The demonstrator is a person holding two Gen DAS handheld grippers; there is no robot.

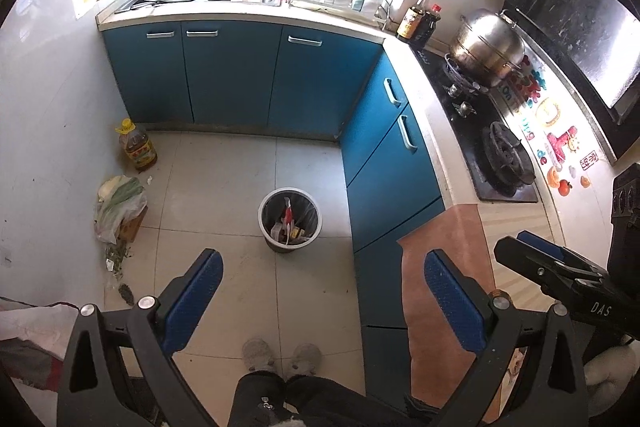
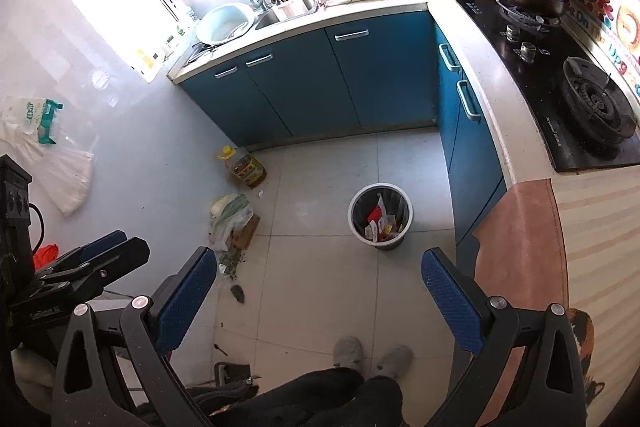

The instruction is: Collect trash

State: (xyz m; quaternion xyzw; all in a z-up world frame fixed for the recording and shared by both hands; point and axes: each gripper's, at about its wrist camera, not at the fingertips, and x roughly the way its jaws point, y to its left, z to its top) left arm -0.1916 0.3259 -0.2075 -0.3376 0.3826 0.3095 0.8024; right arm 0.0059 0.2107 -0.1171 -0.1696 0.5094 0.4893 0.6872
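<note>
A white-rimmed trash bin point(image 1: 261, 218) point(image 2: 351, 215) with a black liner stands on the tiled floor and holds wrappers, one of them red. My left gripper point(image 1: 322, 263) hangs open and empty above the floor, short of the bin. My right gripper point(image 2: 318, 259) is open and empty too, with the bin just beyond it. By the left wall lie a plastic bag of greens point(image 1: 118, 205) point(image 2: 230, 217), loose green scraps point(image 1: 118, 259) point(image 2: 232, 263) and a dark scrap point(image 1: 126, 293) point(image 2: 238, 293).
A yellow-capped oil bottle point(image 1: 138, 145) point(image 2: 246, 167) stands in the floor corner. Blue cabinets point(image 1: 240, 75) line the back and right sides. The counter carries an orange mat point(image 1: 444, 267), a gas stove point(image 1: 492, 139) and a steel pot point(image 1: 486, 47). The person's slippers point(image 1: 280, 351) are below me.
</note>
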